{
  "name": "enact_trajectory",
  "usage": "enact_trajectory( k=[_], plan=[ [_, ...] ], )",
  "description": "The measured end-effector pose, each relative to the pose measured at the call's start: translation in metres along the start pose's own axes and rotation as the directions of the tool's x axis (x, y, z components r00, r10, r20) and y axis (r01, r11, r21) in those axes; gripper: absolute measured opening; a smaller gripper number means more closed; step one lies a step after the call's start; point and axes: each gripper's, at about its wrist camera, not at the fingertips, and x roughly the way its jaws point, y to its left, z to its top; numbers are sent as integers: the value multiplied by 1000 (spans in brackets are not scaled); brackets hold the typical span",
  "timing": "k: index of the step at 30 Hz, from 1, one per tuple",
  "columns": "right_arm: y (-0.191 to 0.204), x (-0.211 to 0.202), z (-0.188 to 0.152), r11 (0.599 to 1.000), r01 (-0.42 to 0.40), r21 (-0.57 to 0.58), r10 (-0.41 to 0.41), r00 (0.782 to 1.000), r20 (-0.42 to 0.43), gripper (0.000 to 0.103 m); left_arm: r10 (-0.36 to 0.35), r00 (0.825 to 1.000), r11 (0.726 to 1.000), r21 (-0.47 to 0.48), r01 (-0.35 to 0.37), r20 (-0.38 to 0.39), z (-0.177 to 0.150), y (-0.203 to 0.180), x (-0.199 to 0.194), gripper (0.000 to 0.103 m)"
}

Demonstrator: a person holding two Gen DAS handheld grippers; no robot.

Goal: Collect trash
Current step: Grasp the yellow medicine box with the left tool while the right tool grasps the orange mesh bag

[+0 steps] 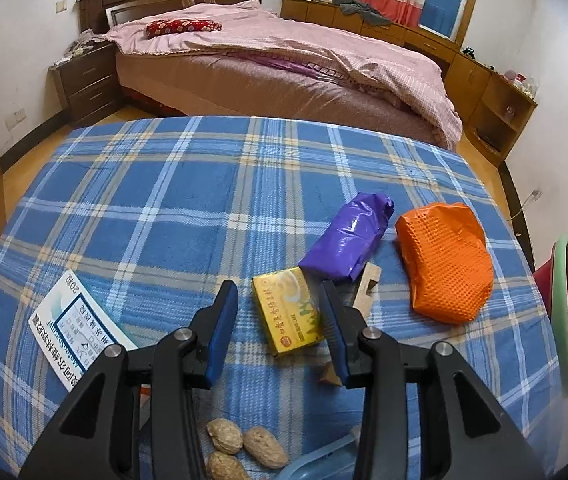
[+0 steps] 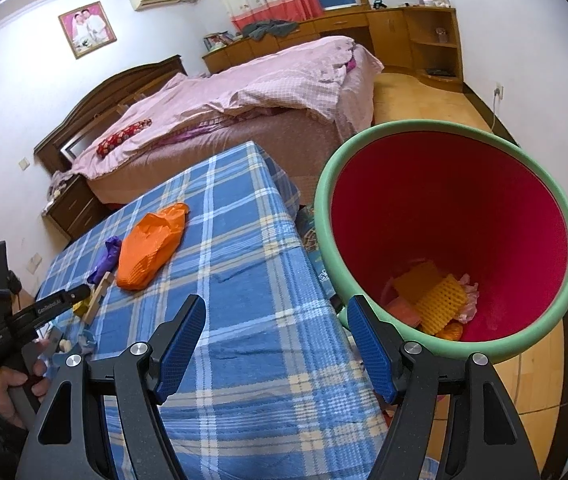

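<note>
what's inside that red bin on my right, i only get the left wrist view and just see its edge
Observer: The red bin already has trash at the bottom: yellow foam netting lying on an orange scrap.
Operator: ok and is the right claw carrying something
Observer: No. The right claw is open with nothing between its fingers, and it sits close beside the bin's green rim.
</note>
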Motion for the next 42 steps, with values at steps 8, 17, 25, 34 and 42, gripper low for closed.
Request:
enact_trajectory(
  k=[8, 17, 25, 34, 42],
  plan=[
    [10, 4, 2, 1000, -8, -15, 8, 1000, -11, 75, 7, 1000, 999, 54, -7, -6, -10, -4, -1, 30],
    [43, 17, 15, 994, -32, -100, 30, 999, -25, 75, -32, 998, 998, 47, 30, 54, 6, 1, -18, 26],
    [99, 55, 25, 971, -107, -214, 91, 993, -80, 83, -31, 994, 1000, 10, 30, 103, 23, 12, -17, 26],
    [147, 114, 30, 941, -80, -328, 44, 993, -114, 85, -67, 993, 997, -26, 69, 94, 17, 23, -13, 26],
    [155, 155, 34, 944, -27, -328, -24, 989, -148, 86, -78, 992, 996, -46, 83, 99, 12, 30, -16, 26]
  ],
)
